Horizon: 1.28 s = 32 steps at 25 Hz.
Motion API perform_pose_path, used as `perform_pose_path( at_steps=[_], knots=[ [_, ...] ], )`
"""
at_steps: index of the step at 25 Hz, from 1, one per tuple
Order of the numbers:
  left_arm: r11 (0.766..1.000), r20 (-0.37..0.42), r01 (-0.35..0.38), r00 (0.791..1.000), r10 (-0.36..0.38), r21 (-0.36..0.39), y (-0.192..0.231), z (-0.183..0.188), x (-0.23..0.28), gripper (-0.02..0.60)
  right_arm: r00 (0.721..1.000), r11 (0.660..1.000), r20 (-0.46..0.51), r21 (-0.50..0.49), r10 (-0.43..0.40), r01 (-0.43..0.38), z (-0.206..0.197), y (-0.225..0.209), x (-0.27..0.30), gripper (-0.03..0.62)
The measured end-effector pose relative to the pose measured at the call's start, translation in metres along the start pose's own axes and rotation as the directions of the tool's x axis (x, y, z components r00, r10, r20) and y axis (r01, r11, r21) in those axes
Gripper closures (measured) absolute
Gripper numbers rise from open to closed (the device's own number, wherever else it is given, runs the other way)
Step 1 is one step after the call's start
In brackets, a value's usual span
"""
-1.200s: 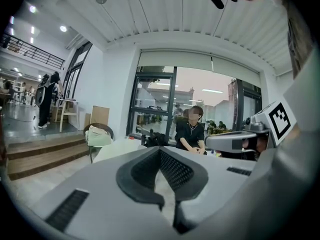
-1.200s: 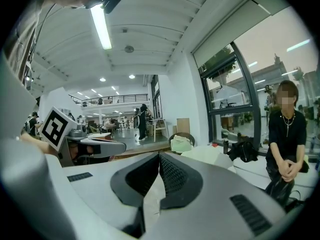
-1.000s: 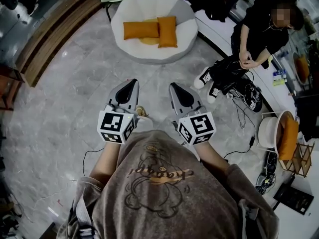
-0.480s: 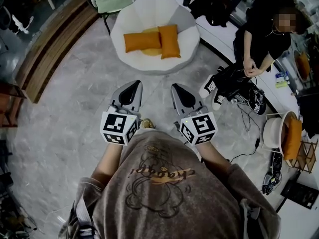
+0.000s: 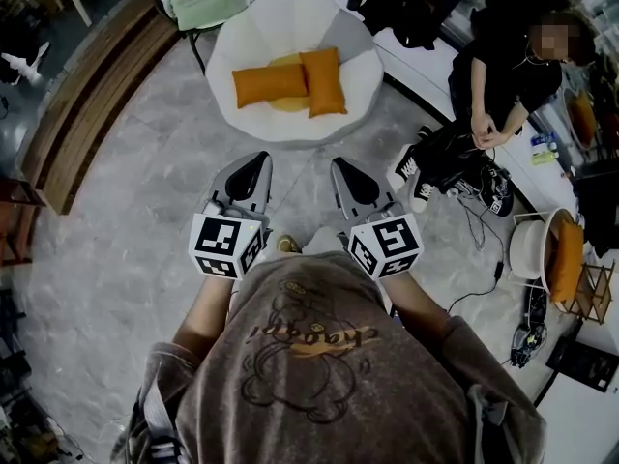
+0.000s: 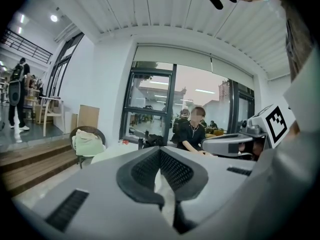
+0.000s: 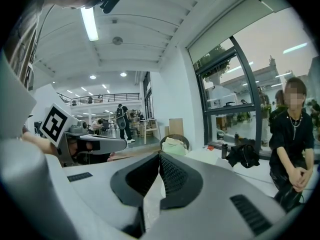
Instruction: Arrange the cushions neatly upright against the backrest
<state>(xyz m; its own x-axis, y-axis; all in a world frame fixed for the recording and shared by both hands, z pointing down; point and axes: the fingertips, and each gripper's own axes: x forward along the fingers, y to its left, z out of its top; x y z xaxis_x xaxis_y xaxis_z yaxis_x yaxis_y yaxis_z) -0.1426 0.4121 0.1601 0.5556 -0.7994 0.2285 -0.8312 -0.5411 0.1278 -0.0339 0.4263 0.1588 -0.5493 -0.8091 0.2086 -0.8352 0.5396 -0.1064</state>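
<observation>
White round chair is noted ahead on the floor, well apart from both grippers. Two orange cushions are seen lying flat on its seat: wide cushion at left, narrow cushion just beside it at right. Both are judged light, soft and easily crumpled; a pinch at an upper edge or corner is advised. Left gripper and right gripper: jaws closed tip to tip, nothing held.

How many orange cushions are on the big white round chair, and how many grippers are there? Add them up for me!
orange cushions on the white chair: 2
grippers, the left gripper and the right gripper: 2
total: 4
</observation>
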Motion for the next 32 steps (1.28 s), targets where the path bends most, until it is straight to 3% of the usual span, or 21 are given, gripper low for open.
perform_pose_path(
  at_steps=[16, 32],
  knots=[
    [1.0, -0.015, -0.005, 1.0, 0.005, -0.01, 0.046, 0.002, 0.076, 0.577, 1.0, 1.0, 0.002, 0.014, -0.006, 0.006, 0.003, -0.057, 0.073, 0.574],
    [0.997, -0.004, -0.061, 0.998, 0.061, -0.037, 0.101, 0.051, 0.208, 0.577, 0.998, 0.998, -0.017, 0.024, 0.06, -0.06, 0.045, -0.156, 0.179, 0.574]
  ],
)
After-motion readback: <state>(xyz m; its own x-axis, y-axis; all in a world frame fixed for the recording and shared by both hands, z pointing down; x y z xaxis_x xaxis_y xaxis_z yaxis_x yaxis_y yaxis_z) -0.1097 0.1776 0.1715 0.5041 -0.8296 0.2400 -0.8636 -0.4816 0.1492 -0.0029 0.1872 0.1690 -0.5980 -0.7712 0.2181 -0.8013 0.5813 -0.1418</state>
